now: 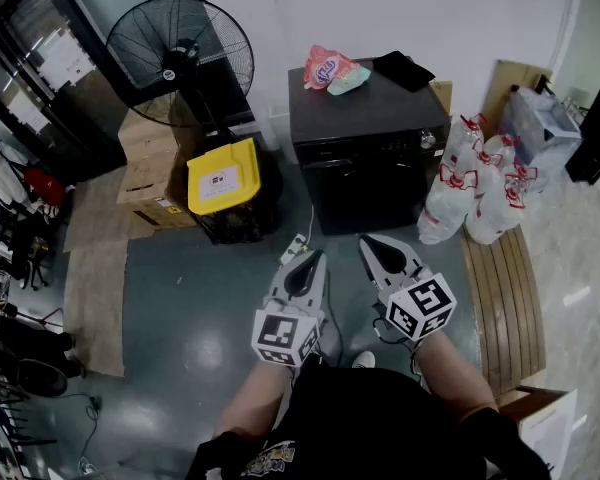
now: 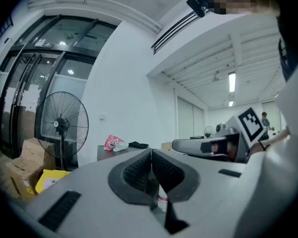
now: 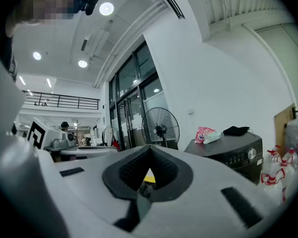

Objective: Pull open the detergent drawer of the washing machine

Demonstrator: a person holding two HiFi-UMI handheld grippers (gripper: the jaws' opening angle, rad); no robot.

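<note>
Left gripper (image 1: pixel 306 260) and right gripper (image 1: pixel 368 242) both clenched empty, side by side near the person, black washing machine (image 1: pixel 370 158) beyond, well apart, detergent drawer too small to make out, pink packet (image 1: pixel 327 68) on top, fan (image 1: pixel 180 58) far left

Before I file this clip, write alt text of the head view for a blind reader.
The left gripper and right gripper, both shut and empty, point side by side at a black washing machine that neither touches. A standing fan is to its left.
</note>
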